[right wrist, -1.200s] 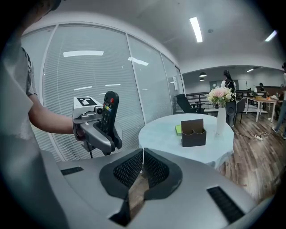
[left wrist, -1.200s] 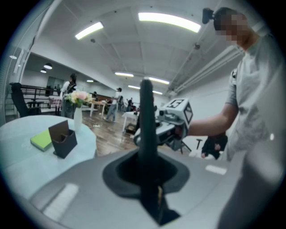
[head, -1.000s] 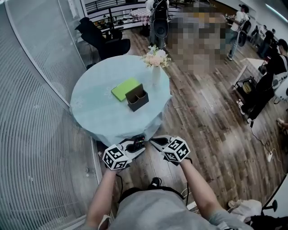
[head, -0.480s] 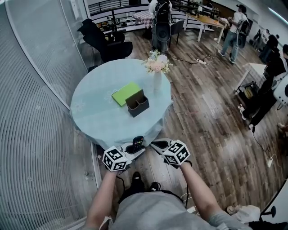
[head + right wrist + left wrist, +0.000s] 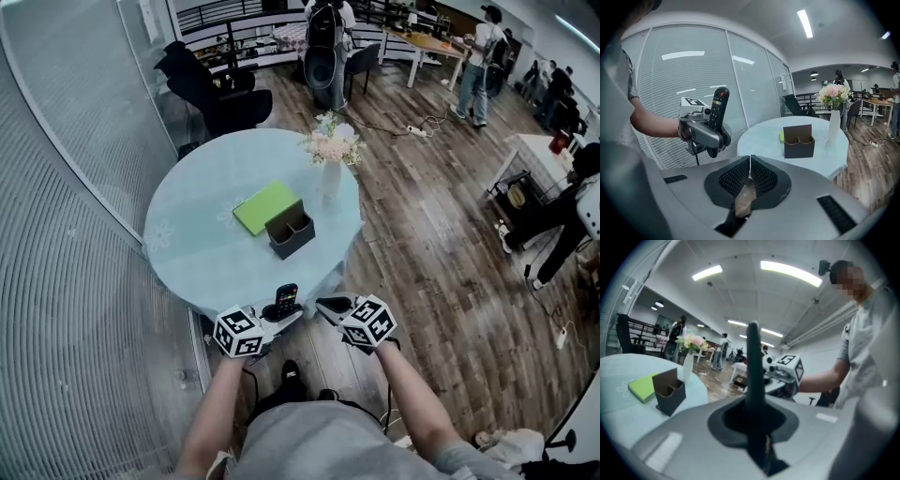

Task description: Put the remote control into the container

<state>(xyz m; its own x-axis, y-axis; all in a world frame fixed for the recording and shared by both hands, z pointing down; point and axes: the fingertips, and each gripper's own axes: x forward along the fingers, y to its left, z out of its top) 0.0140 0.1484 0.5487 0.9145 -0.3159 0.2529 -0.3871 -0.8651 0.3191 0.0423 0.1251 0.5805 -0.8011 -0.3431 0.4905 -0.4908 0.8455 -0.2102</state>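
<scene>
1. Black remote control [image 5: 286, 300] is not yet in the dark two-pocket container [image 5: 289, 228] — it stands upright in the left tool [image 5: 284, 314], just off the near edge of the round tabletop [image 5: 197, 244]. The container sits near the tabletop's middle, beside a green pad [image 5: 262, 206]. The carry and the drop are left.
2. Left tool: narrow, clamped on the remote's lower end. Right tool [image 5: 328, 305]: jaws pressed together, holding nothing — just beside the left.
</scene>
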